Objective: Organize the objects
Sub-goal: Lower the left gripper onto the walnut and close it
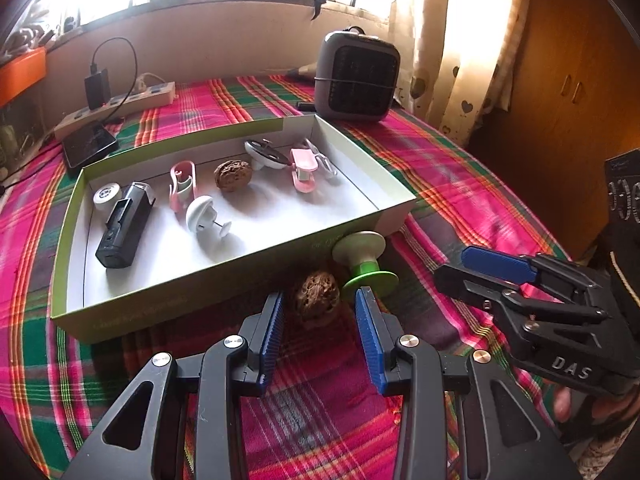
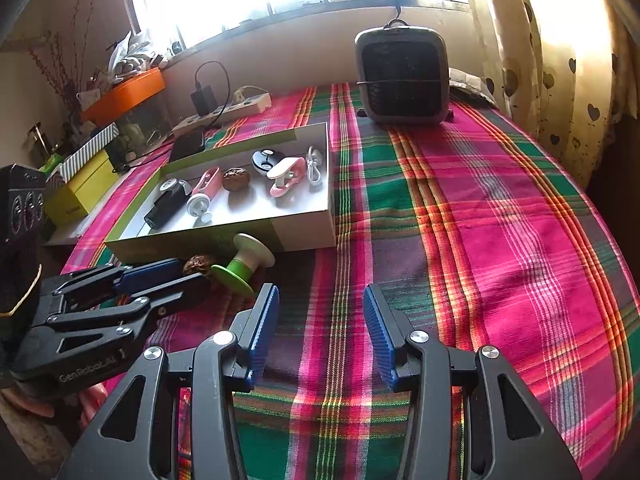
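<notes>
My left tool (image 1: pixel 320 300) is down low over the plaid cloth (image 2: pixel 500 240), jaws apart, and the walnut (image 1: pixel 317 295) sits right between the blue pads (image 1: pixel 272 332) — the pads stand clear of it on both sides, so nothing gripped. Just beside the walnut, to its right, the green-and-white spool (image 1: pixel 362 258) lies tipped on its side, its pale end touching the front wall of the box (image 1: pixel 168 308).

Inside the box I've got a black device (image 1: pixel 124 226) at the left with a small white disc (image 1: pixel 106 196) behind it, a pink clip (image 1: pixel 183 184), a white knob with a pin (image 1: pixel 204 214), a second walnut (image 1: pixel 233 176) in the middle, a grey-and-white round piece (image 1: pixel 264 154), and another pink clip (image 1: pixel 304 170) with a white clip (image 1: pixel 324 162) next to it.

My right tool (image 2: pixel 322 320) hangs off to the right of all that, jaws apart and empty, only cloth between them. At the back of the worktop stand a grey heater (image 2: pixel 404 76) and a power strip (image 2: pixel 224 114) with a charger plugged in.
</notes>
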Tool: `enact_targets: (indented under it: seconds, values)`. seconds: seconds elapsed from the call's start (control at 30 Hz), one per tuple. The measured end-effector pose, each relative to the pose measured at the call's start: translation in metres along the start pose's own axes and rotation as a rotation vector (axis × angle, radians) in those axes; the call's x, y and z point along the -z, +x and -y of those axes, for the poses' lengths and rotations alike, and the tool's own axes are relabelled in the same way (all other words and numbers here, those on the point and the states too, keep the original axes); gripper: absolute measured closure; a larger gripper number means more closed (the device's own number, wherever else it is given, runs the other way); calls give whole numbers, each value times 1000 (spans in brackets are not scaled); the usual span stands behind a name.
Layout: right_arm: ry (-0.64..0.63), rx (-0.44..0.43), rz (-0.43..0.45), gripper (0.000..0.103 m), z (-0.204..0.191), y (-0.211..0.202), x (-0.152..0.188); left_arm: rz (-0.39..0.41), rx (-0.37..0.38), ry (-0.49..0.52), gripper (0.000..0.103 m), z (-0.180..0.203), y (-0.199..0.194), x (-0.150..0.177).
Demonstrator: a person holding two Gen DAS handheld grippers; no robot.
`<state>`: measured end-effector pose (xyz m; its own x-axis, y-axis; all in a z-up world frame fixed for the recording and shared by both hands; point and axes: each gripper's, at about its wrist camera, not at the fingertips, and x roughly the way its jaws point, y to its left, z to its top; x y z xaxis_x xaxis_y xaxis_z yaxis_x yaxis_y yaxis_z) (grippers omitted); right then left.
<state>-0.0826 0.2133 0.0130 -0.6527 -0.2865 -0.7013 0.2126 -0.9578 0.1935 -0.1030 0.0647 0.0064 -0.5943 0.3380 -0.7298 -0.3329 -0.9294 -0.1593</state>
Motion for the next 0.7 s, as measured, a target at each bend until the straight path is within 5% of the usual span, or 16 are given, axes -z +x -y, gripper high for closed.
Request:
enact_targets:
  seconds: [0.7]
  values:
    - [-1, -9, 1, 58, 0, -1, -3, -9, 27, -48, 76, -10, 3, -3]
